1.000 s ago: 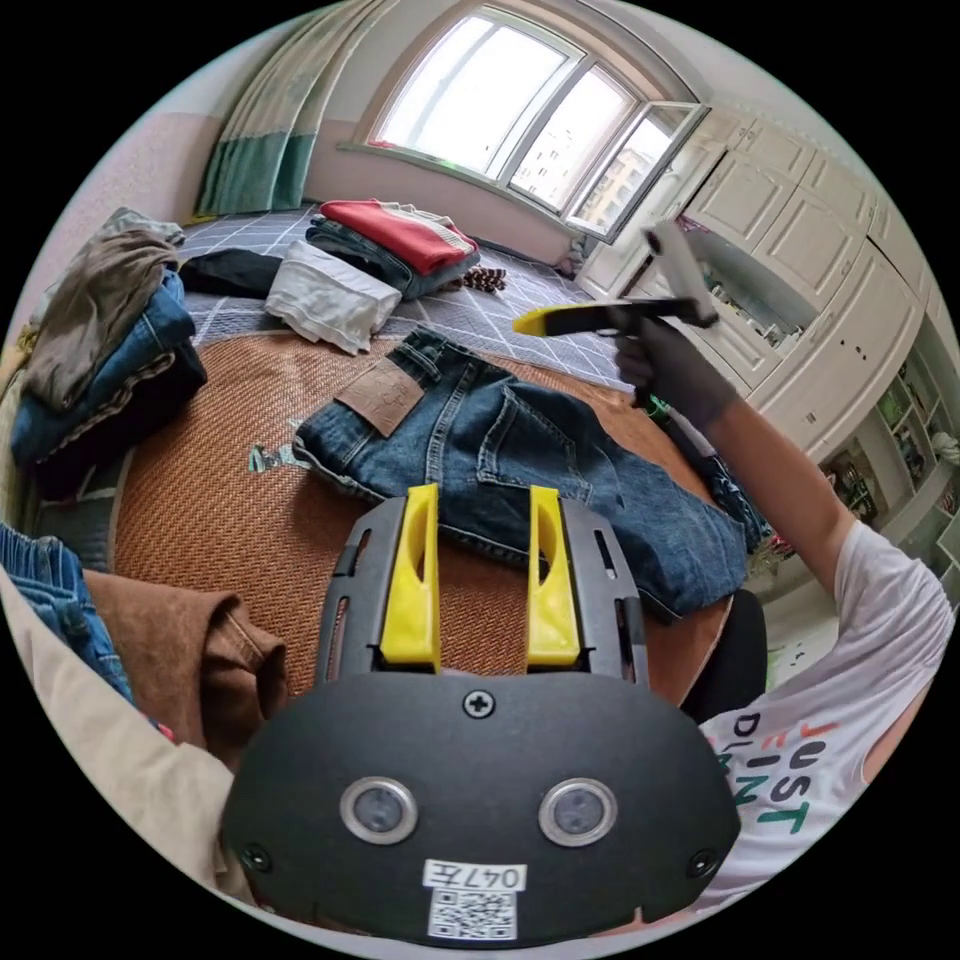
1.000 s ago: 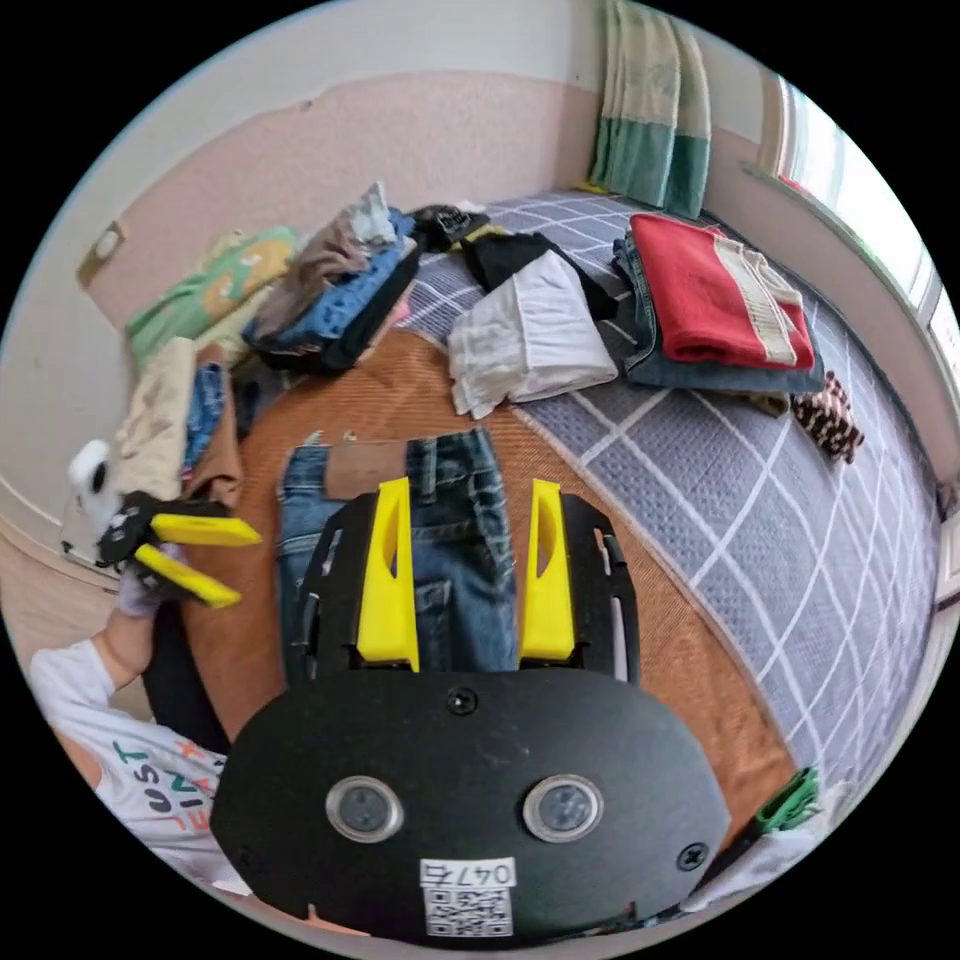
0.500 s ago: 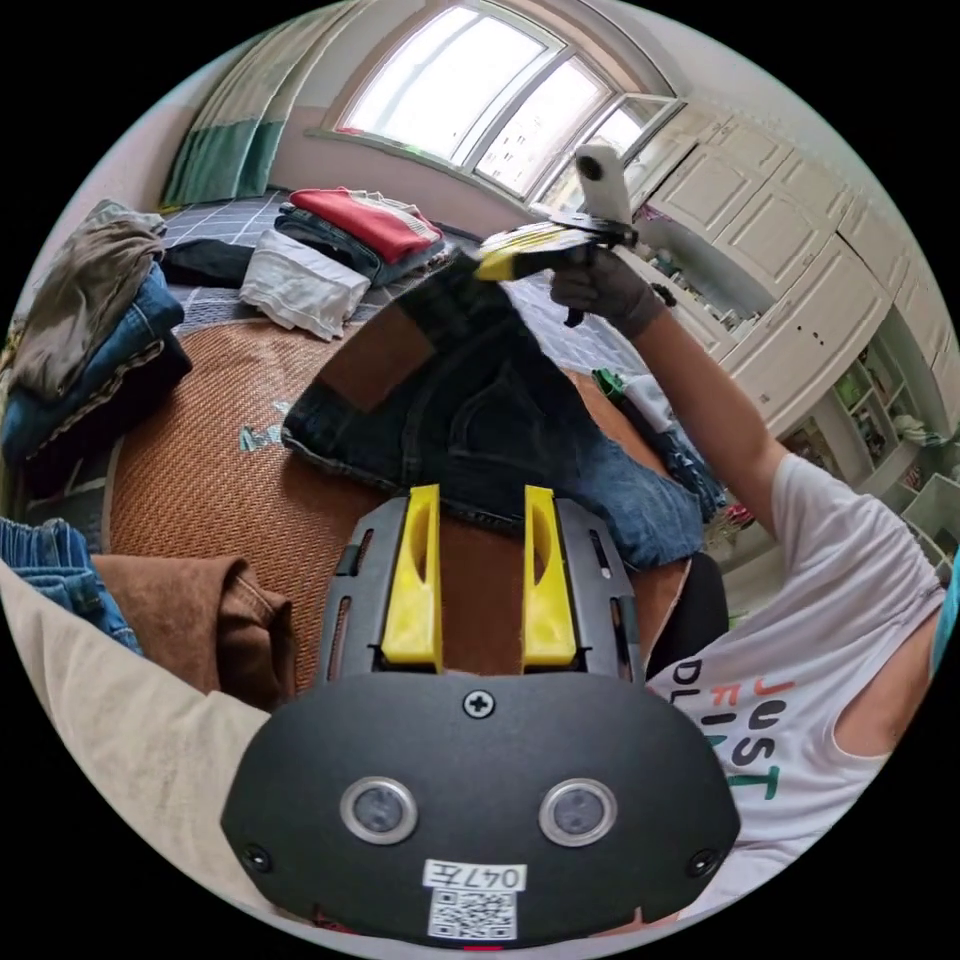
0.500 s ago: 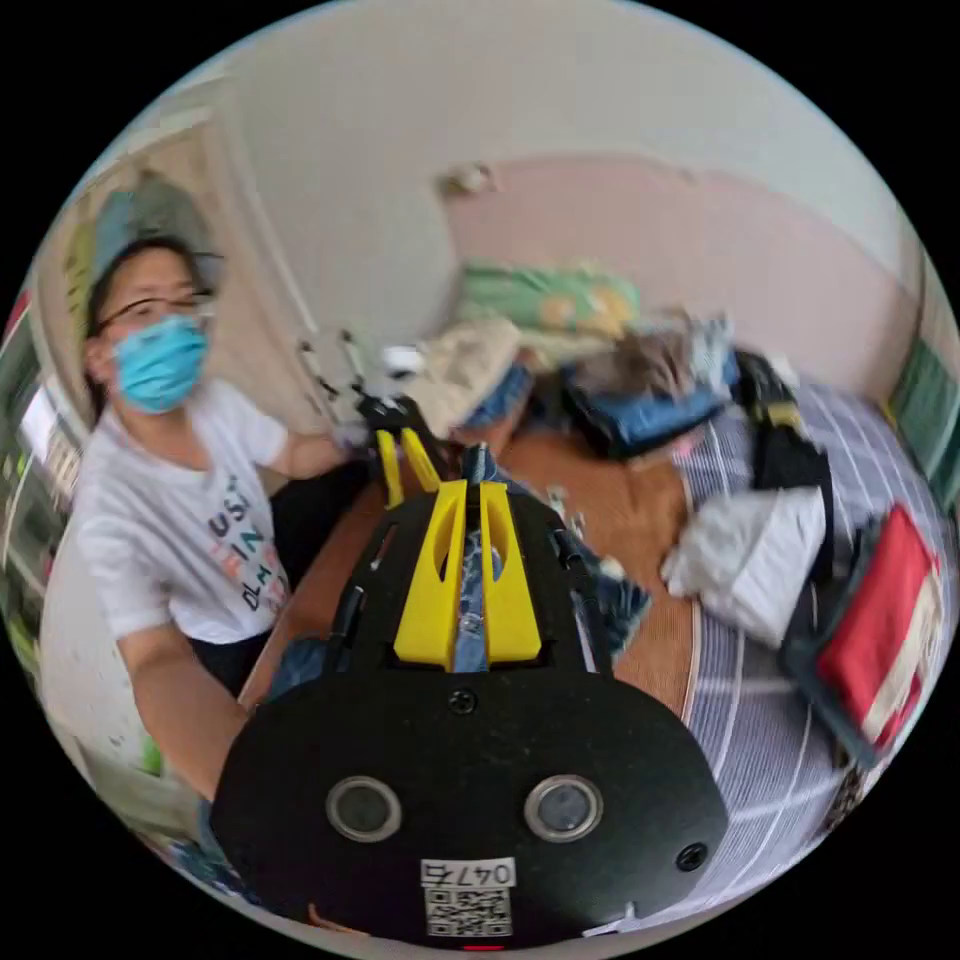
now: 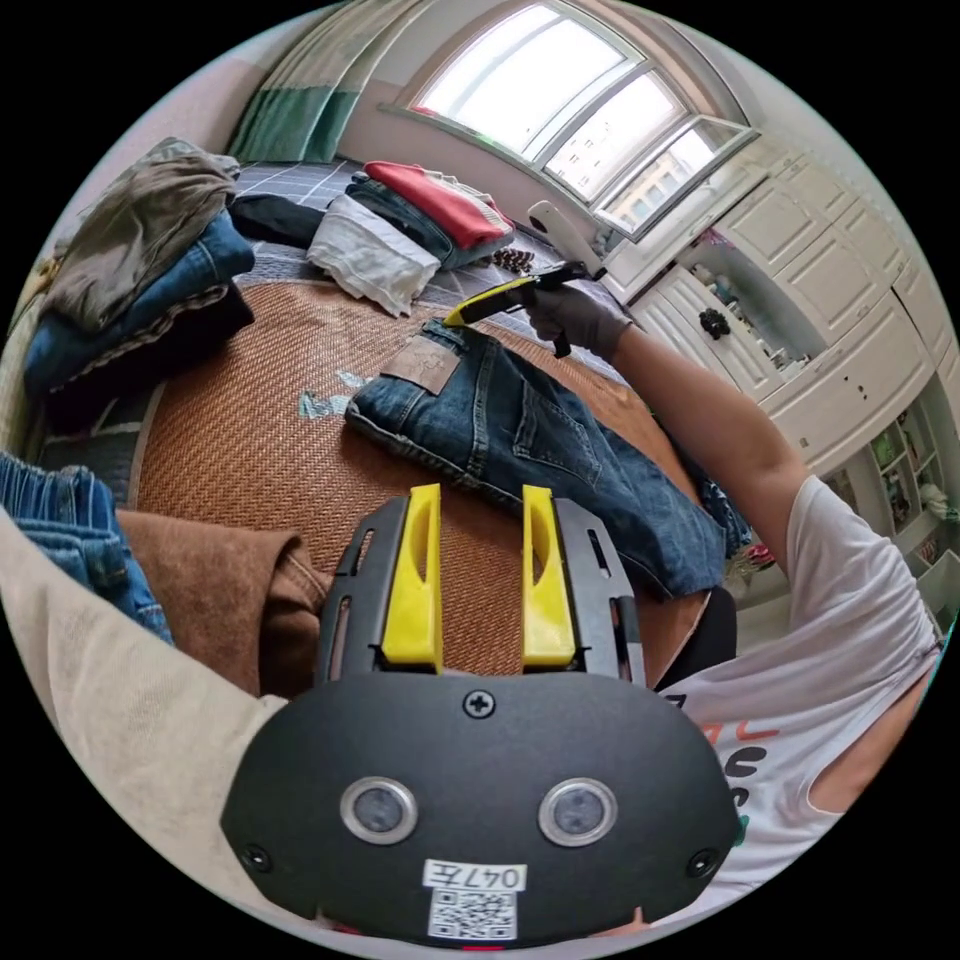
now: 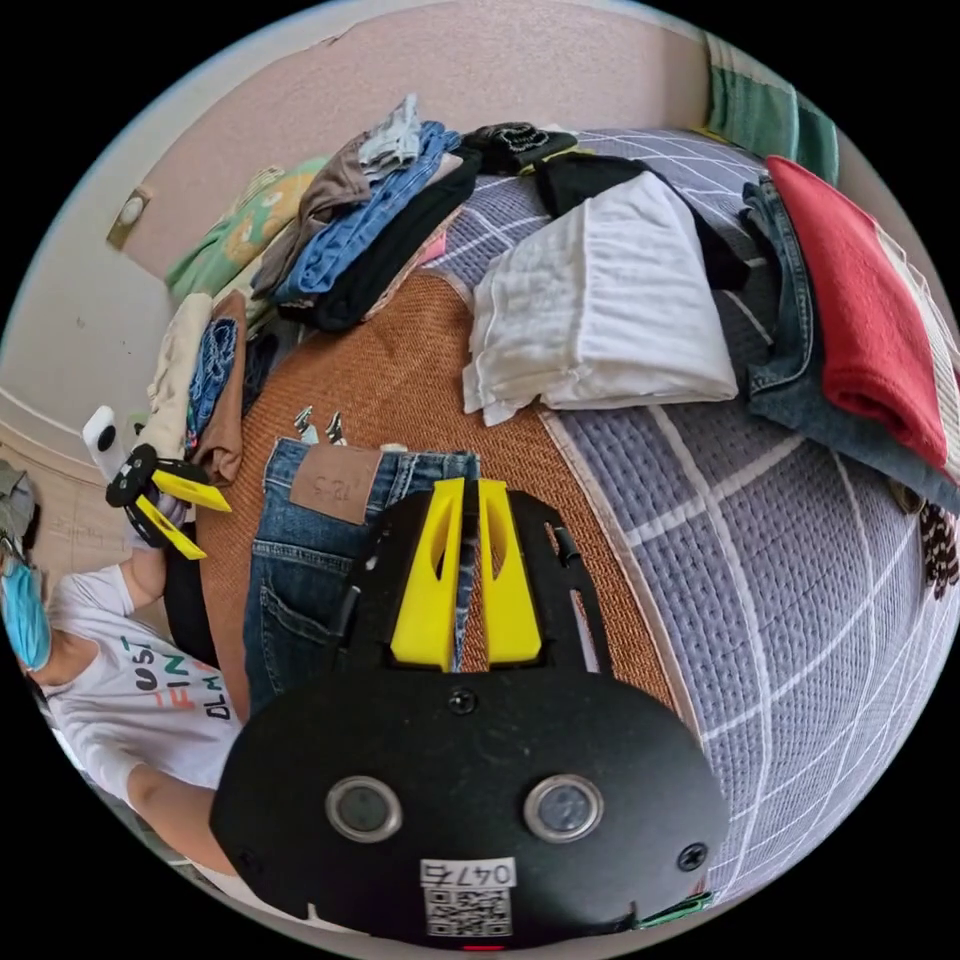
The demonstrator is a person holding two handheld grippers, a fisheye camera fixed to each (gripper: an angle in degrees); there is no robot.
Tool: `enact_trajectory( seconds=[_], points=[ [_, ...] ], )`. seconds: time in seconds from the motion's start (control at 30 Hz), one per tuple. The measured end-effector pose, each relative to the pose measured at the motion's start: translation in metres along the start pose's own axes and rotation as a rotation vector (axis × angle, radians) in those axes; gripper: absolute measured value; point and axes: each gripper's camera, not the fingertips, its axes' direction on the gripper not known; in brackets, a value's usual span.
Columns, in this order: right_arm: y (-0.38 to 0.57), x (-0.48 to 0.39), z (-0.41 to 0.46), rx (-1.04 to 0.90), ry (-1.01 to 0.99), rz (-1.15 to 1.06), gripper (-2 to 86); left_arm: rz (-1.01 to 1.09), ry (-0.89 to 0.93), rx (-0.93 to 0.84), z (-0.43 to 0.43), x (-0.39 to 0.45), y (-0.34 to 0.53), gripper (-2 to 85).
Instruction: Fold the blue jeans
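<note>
The blue jeans (image 5: 540,440) lie folded lengthwise on a brown woven mat (image 5: 240,450), leather patch up. In the left gripper view my left gripper (image 5: 480,500) hovers open above the mat's near side, just short of the jeans. A gloved hand holds my right gripper (image 5: 470,312) at the far waistband corner. In the right gripper view the right gripper (image 6: 466,488) has its jaws nearly together, a thin strip of denim between them, at the waistband of the jeans (image 6: 300,570). The left gripper (image 6: 215,530) stands open at the left, off the cloth.
Folded clothes ring the mat: a white piece (image 6: 600,310), a red garment on denim (image 6: 860,320), a mixed stack (image 5: 130,260) and a brown garment (image 5: 230,600). A grey checked bedcover (image 6: 800,600) lies beyond. White cupboards (image 5: 800,250) stand by the person's arm.
The right gripper shut on the waistband, raised it high off the mat, then brought it back down, so the jeans lie flat again. The left gripper stayed open.
</note>
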Motion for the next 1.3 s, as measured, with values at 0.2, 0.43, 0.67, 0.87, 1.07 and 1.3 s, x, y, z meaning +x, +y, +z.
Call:
enact_trajectory(
  seconds=[0.2,0.43,0.67,0.87,1.07,1.3],
  points=[
    [0.044,-0.049,-0.052,0.163,0.045,0.034,5.6,0.040,-0.016,-0.037,-0.013,0.011,-0.019,11.8],
    [0.243,-0.200,-0.081,0.196,0.250,0.067,3.6,-0.093,0.080,0.027,-0.057,-0.012,-0.033,14.2],
    [0.439,-0.294,-0.020,0.103,0.388,0.276,0.7,-0.103,-0.049,0.193,-0.111,0.018,-0.064,13.1],
    [0.482,-0.279,0.066,0.013,0.475,0.425,-0.8,0.124,-0.074,0.062,-0.089,0.090,-0.124,10.8],
    [0.530,-0.352,0.054,0.315,0.405,0.549,-0.9,-0.013,-0.043,0.045,-0.121,0.075,-0.160,4.2],
    [0.551,-0.496,0.151,0.390,0.243,0.470,0.5,0.487,0.214,-0.043,-0.166,0.266,-0.190,7.3]
  ],
)
